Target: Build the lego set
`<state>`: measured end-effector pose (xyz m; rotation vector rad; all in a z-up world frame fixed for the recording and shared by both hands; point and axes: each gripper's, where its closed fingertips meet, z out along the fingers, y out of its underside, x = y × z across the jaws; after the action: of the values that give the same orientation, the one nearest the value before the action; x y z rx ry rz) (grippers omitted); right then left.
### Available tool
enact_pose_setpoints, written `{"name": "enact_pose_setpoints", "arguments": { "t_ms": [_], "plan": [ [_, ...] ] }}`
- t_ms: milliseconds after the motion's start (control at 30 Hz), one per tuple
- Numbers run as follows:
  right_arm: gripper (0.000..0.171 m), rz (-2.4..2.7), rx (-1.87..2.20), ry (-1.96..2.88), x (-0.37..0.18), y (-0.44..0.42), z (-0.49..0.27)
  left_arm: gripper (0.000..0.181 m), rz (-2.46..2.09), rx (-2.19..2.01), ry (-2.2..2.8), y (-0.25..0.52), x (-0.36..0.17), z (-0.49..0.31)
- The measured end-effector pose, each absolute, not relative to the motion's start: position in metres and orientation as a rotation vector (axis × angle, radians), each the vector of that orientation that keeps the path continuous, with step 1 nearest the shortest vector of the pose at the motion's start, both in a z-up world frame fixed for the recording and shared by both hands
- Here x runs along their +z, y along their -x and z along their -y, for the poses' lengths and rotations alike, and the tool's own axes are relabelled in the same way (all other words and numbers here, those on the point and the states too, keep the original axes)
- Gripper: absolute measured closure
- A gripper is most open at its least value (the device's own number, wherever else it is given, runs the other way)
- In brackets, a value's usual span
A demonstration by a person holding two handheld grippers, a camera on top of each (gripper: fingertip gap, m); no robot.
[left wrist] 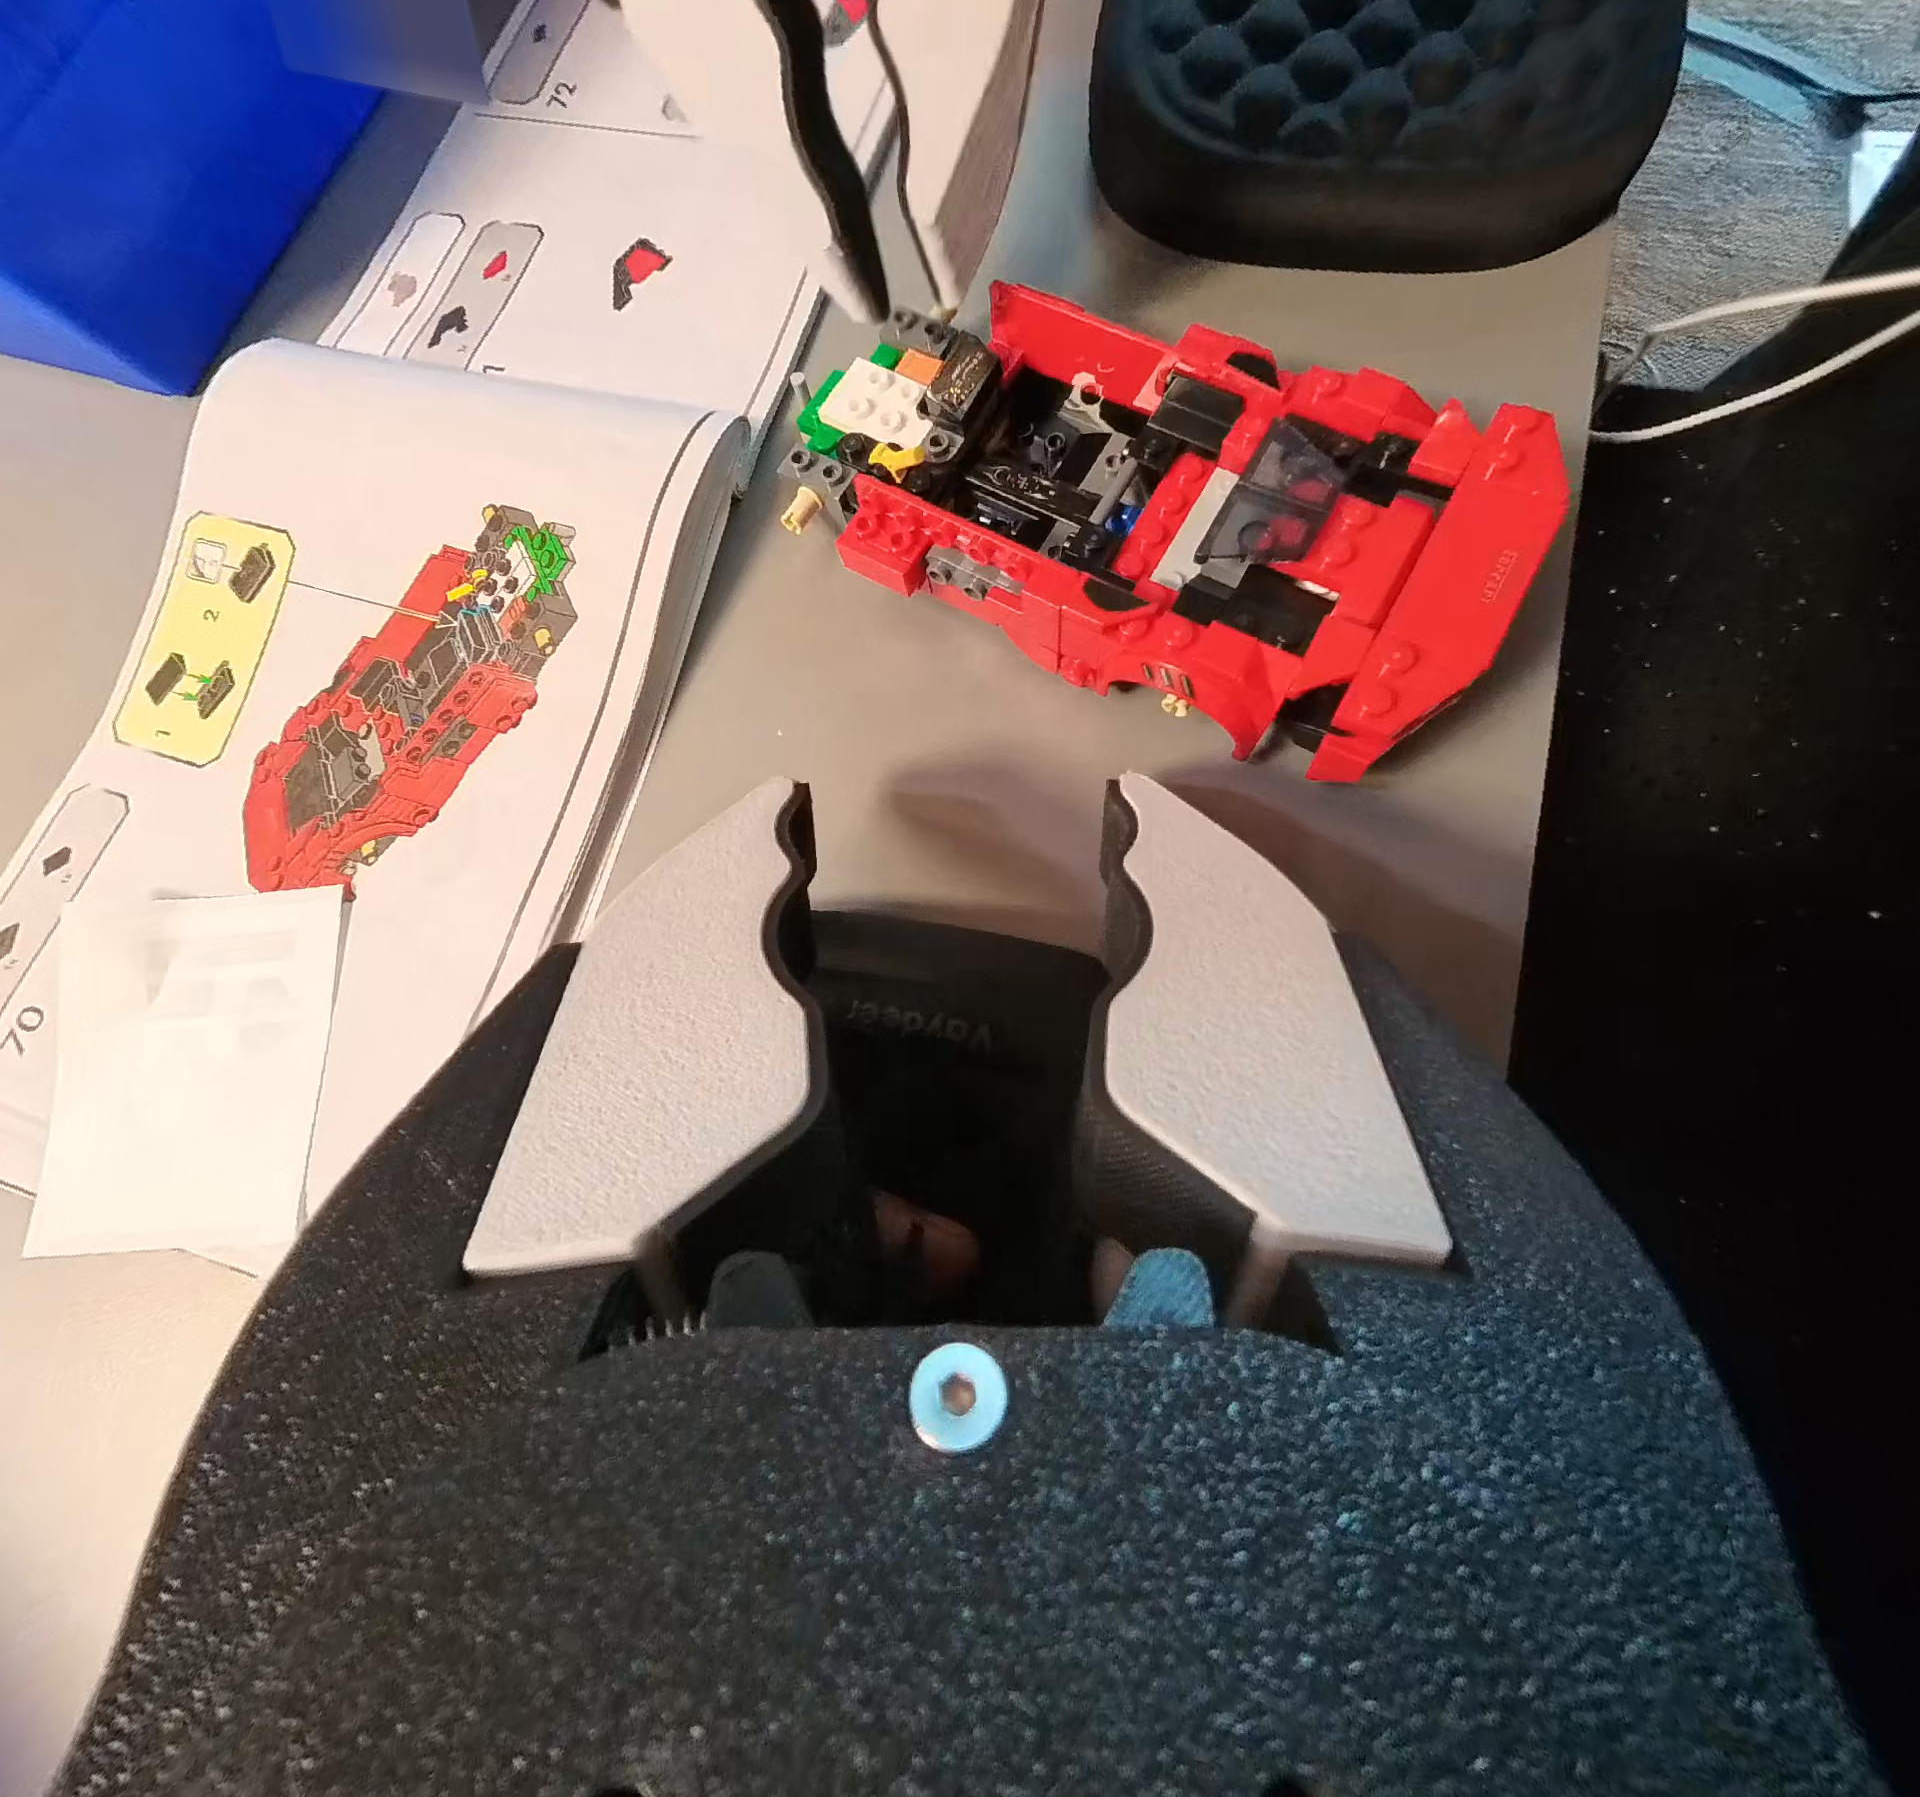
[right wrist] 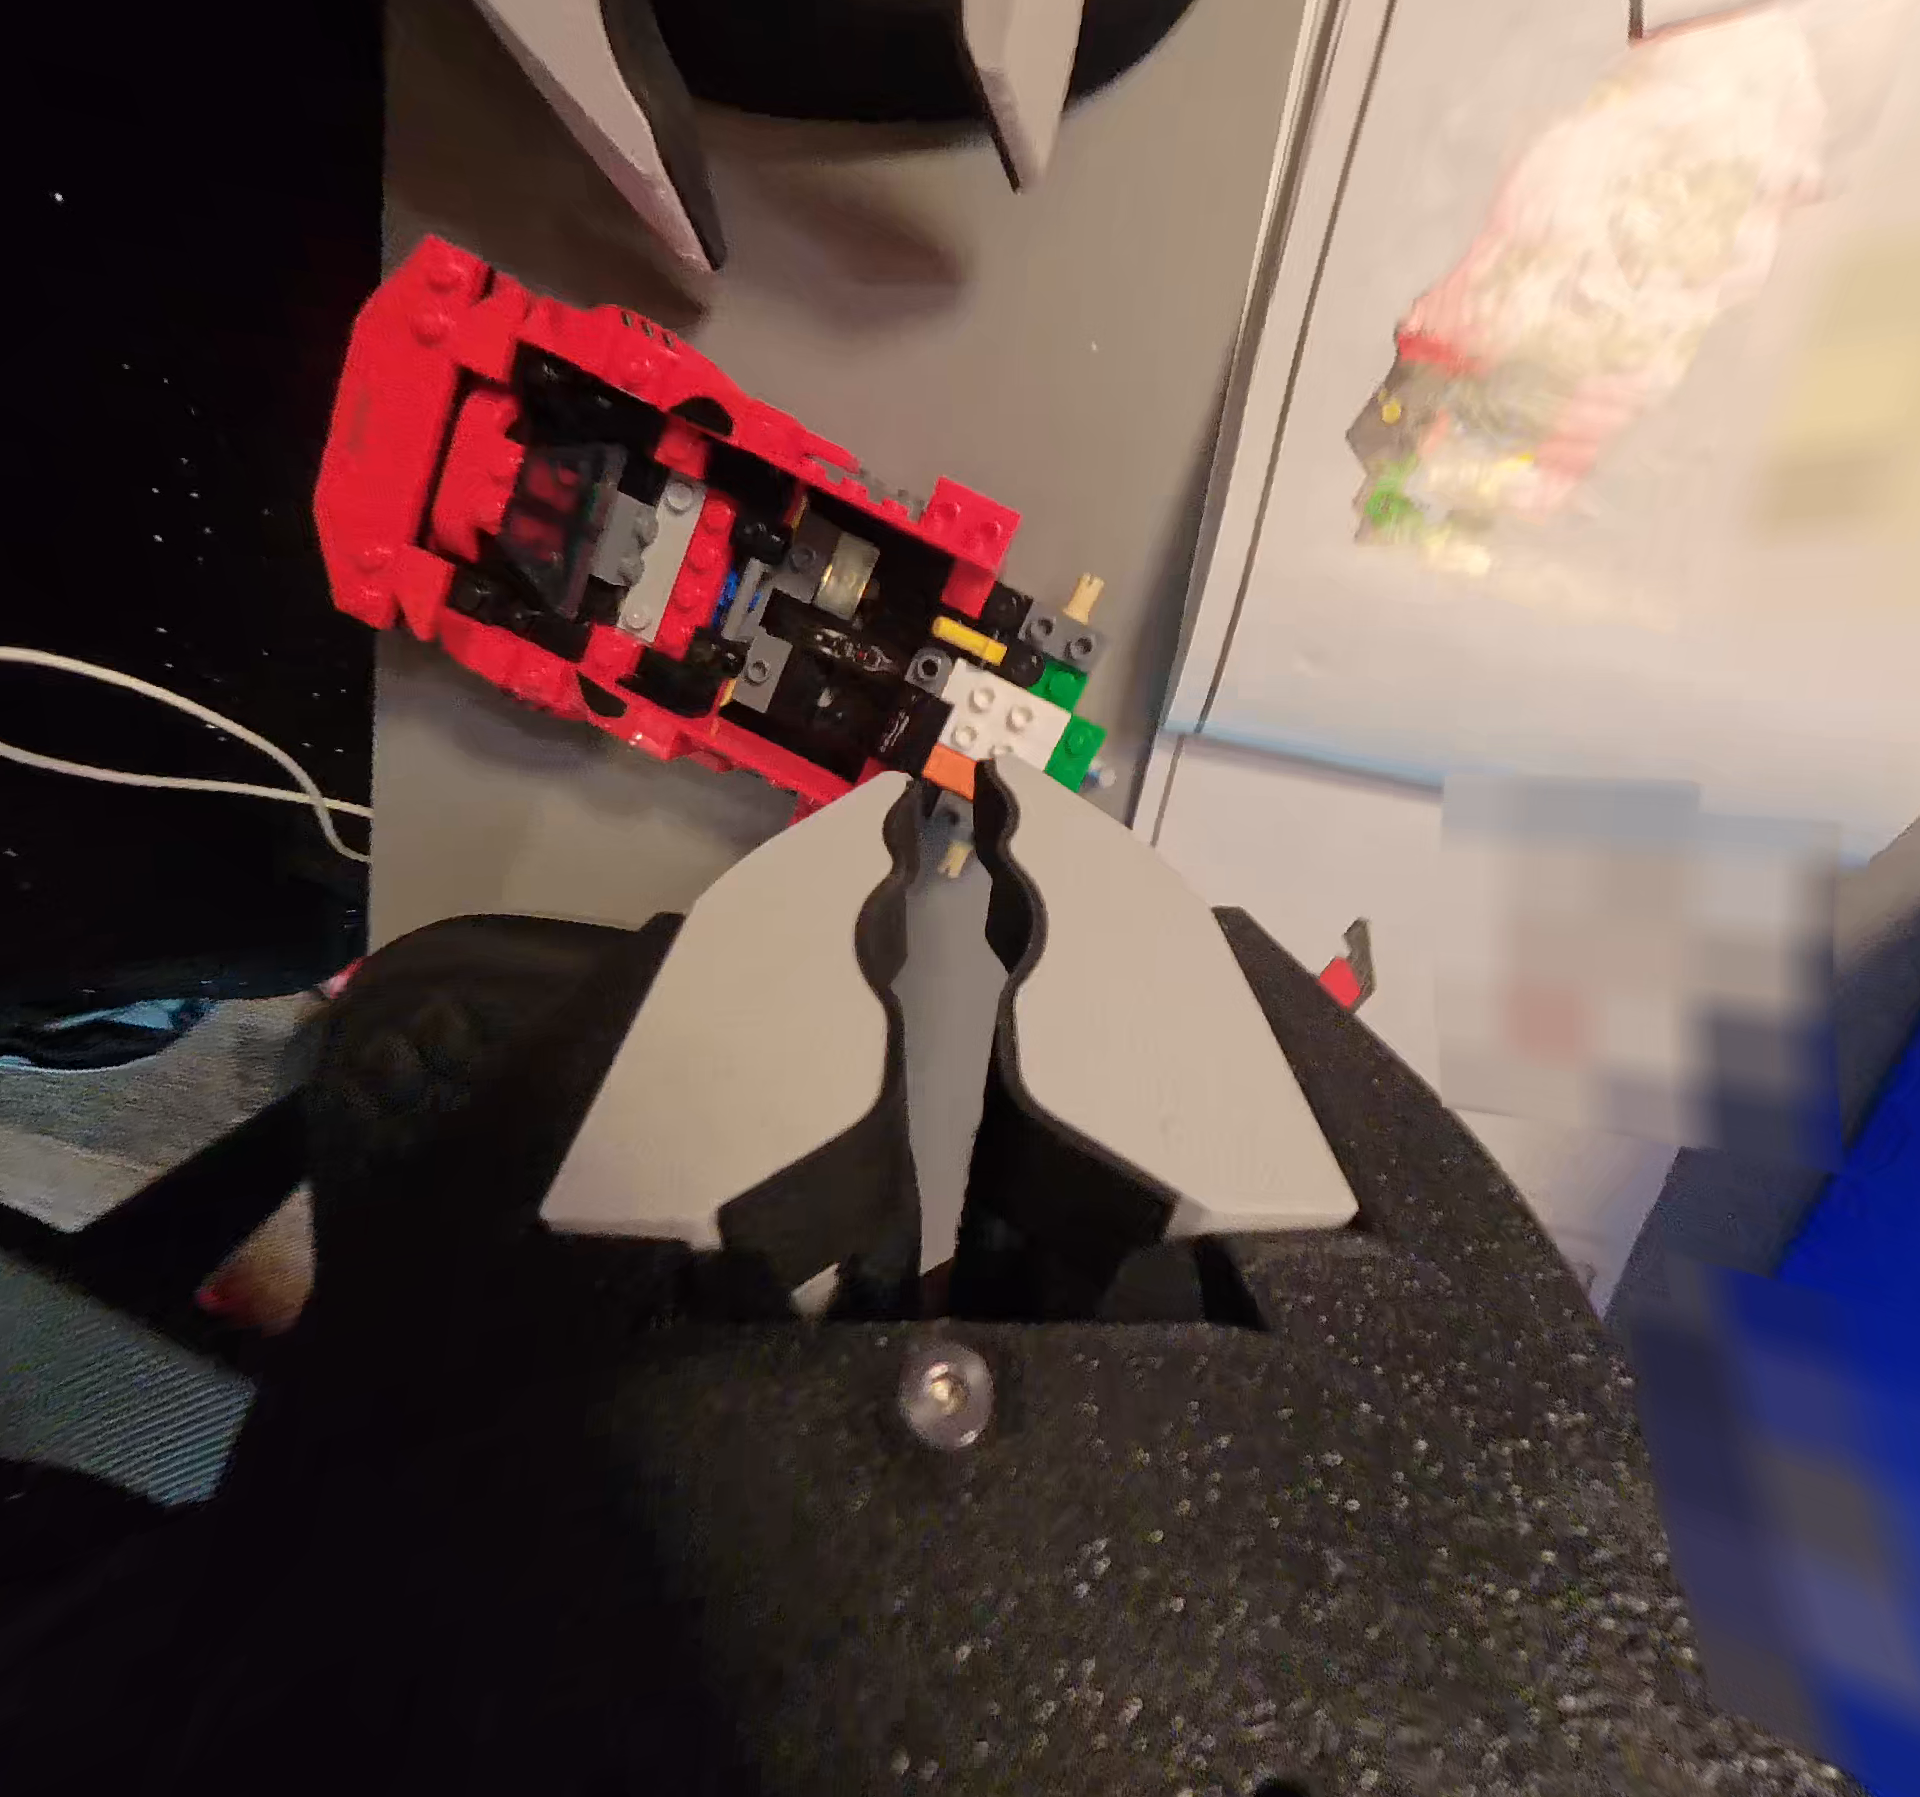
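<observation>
Lying on the smooth grey table (left wrist: 883,687), the partly built red brick car (left wrist: 1195,542) is seen with its roof off, so that a black studded interior with grey plates and a smoky transparent piece is laid bare; at its unfinished end a white studded plate (left wrist: 871,402), green bricks, an orange tile and a yellow bar are stacked, and tan pegs jut from the sides; the rear spoiler end is pointed towards the black chair seat at the table's edge. The left gripper (left wrist: 956,791), made of matt grey wedge-shaped fingers with wavy black inner pads on a speckled black foam-like body, is held with its fingers well apart above bare table, near the car but clear of it. The right gripper (right wrist: 948,791), of the same build, is brought down at the car's unfinished end with its tips nearly together around a small dark grey studded piece (right wrist: 948,812) beside the orange tile; whether that piece is truly pinched cannot be told. An open paper instruction booklet (left wrist: 436,521), its pages curled, is laid just beside the car, and a white folded sheet (left wrist: 187,1072) rests on it; a blue plastic bin (left wrist: 156,137) stands beyond the booklet; a black quilted cushion (left wrist: 1382,43) and a white cable (left wrist: 1766,324) are found past the car; a blurred clear bag of loose bricks (right wrist: 1538,345) lies on the booklet's far side.
</observation>
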<state>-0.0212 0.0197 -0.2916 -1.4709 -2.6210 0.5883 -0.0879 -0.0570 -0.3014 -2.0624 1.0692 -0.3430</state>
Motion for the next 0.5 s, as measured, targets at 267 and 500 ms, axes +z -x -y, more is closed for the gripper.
{"name": "enact_pose_setpoints", "arguments": {
  "t_ms": [267, 500],
  "plan": [
    [0.164, 2.661, 0.591, 1.250, -0.2954, 0.0275, -0.0190, 0.129, -1.077, -0.340, 2.061, 0.0874, -0.3019, 0.0574],
    [0.166, 2.687, 0.613, 1.168, -0.2988, 0.0306, -0.0169, 0.129, -1.078, -0.336, 2.067, 0.0878, -0.3038, 0.0577]
  ]
}}
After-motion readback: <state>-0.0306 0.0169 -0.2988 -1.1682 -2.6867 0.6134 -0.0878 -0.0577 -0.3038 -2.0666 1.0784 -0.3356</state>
